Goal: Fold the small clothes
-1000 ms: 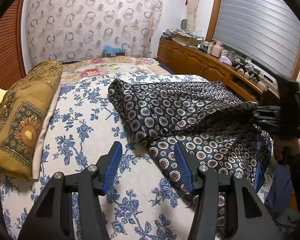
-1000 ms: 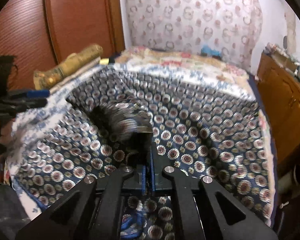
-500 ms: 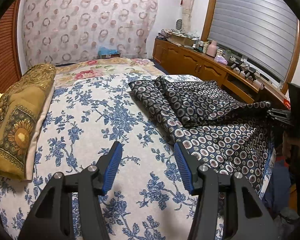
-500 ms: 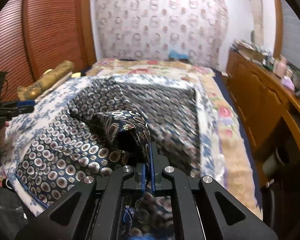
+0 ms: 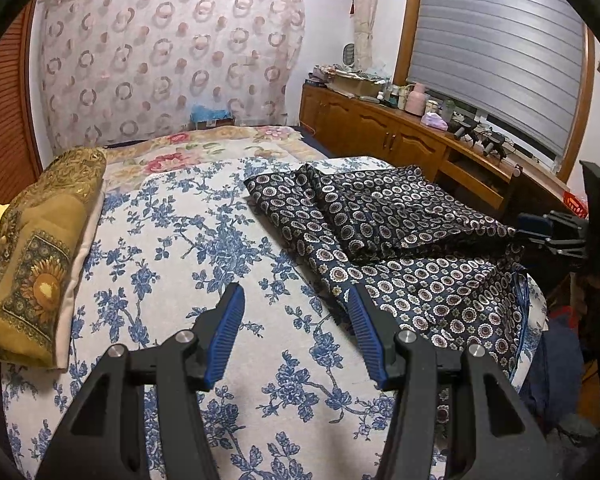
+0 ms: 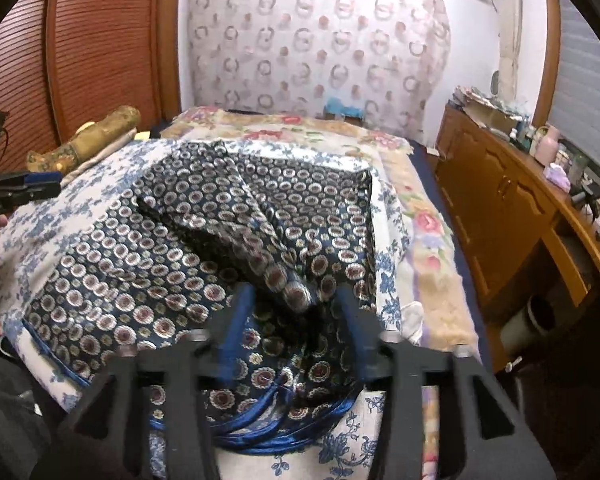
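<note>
A dark blue garment (image 5: 388,232) printed with small round medallions lay on the right half of a bed, spread over a white sheet with blue flowers (image 5: 188,248), its upper layer folded back over the lower one in a thick crease. From the right wrist camera the same garment (image 6: 204,240) filled the middle of the bed, a loose fold of it drooping between the fingers of the right gripper (image 6: 296,312), whose jaws were opening and stood clear of the cloth on both sides, the picture blurred there. Shiny blue cords (image 6: 284,416) from the garment hung over the near edge of the bed just under that gripper. The left gripper (image 5: 296,320) hovered over bare flowered sheet just left of the garment's edge, its blue-padded fingers (image 5: 226,332) spread apart with nothing between them. A folded mustard-yellow cloth with a sunflower pattern (image 5: 36,256) lay along the left side of the bed, well apart from the garment. Beyond the sheet a pale blanket with pink roses (image 5: 204,152) covered the far end of the bed. A wooden sideboard (image 5: 388,136) crowded with bottles and boxes ran along the right wall under a shuttered window (image 5: 496,52), and a curtain with ring patterns (image 5: 168,56) hung across the back wall.
</note>
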A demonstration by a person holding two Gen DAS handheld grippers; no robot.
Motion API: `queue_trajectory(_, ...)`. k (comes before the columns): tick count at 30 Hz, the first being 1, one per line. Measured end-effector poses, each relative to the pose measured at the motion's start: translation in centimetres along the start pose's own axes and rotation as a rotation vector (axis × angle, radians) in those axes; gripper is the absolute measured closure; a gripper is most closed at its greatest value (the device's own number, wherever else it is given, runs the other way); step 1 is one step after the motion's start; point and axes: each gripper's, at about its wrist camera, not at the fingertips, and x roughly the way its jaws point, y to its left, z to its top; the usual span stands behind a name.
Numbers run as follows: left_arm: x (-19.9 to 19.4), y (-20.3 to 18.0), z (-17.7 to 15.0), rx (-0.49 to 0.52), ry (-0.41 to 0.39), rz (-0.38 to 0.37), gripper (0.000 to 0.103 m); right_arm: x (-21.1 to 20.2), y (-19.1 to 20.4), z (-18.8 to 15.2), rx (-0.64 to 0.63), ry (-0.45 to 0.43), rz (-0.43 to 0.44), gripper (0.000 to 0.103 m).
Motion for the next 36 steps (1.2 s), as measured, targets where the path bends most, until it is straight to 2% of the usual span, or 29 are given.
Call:
queue_trajectory(6,-0.5,-0.5,0.1,0.01,-0.014,0.0,0.05,0.0,1.6,2.3,-0.044,-0.045,0.032,0.037)
queue_trajectory(12,-0.6,-0.5,0.1,0.009,-0.017,0.004,0.05,3.2,4.1,4.9,-0.082,-0.035,0.107,0.037)
queue_trajectory(14,-0.6,-0.4,0.0,0.006,-0.018,0.005,0.05,5.0,5.1,6.0,-0.091,-0.017,0.152,0.037)
queue_trajectory(17,-0.6,-0.2,-0.1,0.001,-0.017,0.007,0.05,7.0,6.8,6.9,-0.123,0.014,0.173,0.037)
queue_trajectory(24,-0.2,0.1,-0.4,-0.005,-0.005,0.002,0.05,12.8,11.0,7.5,-0.237,0.15,0.231,0.037)
queue_trajectory(31,0.0,0.2,-0.6,-0.007,0.003,-0.003,0.05,16.1,12.5,7.0,-0.324,0.231,0.202,0.038)
queue_trajectory(32,0.0,0.2,-0.7,-0.009,0.003,-0.005,0.05,16.1,12.4,7.0,-0.328,0.229,0.203,0.04)
queue_trajectory(33,0.0,0.2,-0.7,-0.009,0.004,-0.005,0.05,16.3,12.3,7.1,-0.332,0.228,0.206,0.048)
queue_trajectory(34,0.0,0.1,-0.8,-0.01,0.004,-0.007,0.05,16.3,12.0,7.1,-0.324,0.232,0.224,0.067)
queue_trajectory(35,0.0,0.1,-0.8,-0.01,0.005,-0.008,0.05,16.3,11.7,7.2,-0.313,0.233,0.25,0.079)
queue_trajectory(36,0.0,0.1,-0.9,-0.009,0.006,-0.01,0.05,16.3,11.6,7.2,-0.315,0.232,0.242,0.09)
